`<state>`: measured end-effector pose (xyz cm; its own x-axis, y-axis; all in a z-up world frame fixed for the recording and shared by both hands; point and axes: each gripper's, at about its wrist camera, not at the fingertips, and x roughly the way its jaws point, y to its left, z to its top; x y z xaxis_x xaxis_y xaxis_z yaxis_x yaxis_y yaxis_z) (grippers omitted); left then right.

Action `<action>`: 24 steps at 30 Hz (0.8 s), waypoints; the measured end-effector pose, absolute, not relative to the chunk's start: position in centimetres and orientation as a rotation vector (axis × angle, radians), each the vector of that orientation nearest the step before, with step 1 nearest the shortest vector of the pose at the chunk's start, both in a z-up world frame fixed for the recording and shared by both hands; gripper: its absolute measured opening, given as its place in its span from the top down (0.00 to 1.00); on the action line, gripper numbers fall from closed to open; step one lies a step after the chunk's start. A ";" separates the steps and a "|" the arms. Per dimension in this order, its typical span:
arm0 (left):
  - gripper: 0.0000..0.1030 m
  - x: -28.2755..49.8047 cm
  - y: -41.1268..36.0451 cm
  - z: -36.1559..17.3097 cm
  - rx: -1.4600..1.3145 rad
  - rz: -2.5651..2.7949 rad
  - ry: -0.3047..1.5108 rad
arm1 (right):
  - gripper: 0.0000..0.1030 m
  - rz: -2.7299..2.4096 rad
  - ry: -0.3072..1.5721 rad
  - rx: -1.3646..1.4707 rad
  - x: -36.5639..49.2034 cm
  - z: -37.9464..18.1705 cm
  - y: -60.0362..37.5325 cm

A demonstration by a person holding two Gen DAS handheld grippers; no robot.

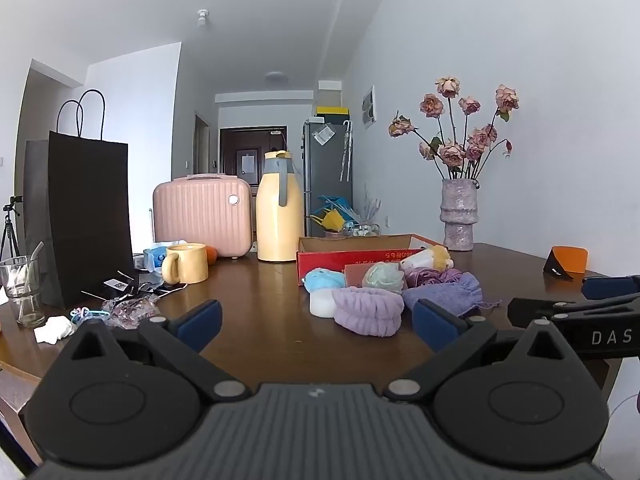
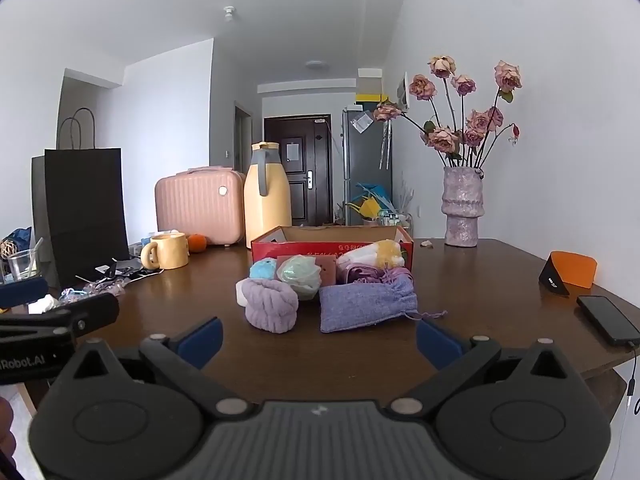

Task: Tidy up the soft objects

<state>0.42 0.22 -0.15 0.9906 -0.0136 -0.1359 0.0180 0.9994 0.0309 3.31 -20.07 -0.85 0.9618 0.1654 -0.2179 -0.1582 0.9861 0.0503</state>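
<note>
Now | both jaws stood wide, empty | soft pile before box (image 2: pixel 332 240) | best: pinch pouch (image 2: pixel 366 306) mid-body, lift clear of headband (image 2: pixel 272 306)

The brown wooden bench (image 2: pixel 360 360) holds many things. A red cardboard box (image 2: pixel 332 245) sits in the middle. In front of it lie a purple fluffy band (image 2: pixel 271 307), a purple cloth bag (image 2: pixel 366 306) and a blue fuzzy ball (image 2: pixel 262 269). A yellow mug (image 2: pixel 168 251), a pink case (image 2: pixel 199 205), a yellow jug (image 2: pixel 267 196), a black paper bag (image 2: pixel 86 208), a flower vase (image 2: pixel 462 206) and a phone (image 2: pixel 608 319) stand around them.
</note>
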 end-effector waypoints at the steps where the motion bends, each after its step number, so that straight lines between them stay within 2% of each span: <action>1: 0.00 0.4 0.2 -0.1 0.033 -0.016 0.136 | 0.00 0.165 0.223 0.033 3.3 -0.9 -20.1; 24: 0.00 0.3 0.4 -0.4 0.040 -0.027 0.127 | 0.00 0.160 0.226 0.033 3.2 -1.2 -20.0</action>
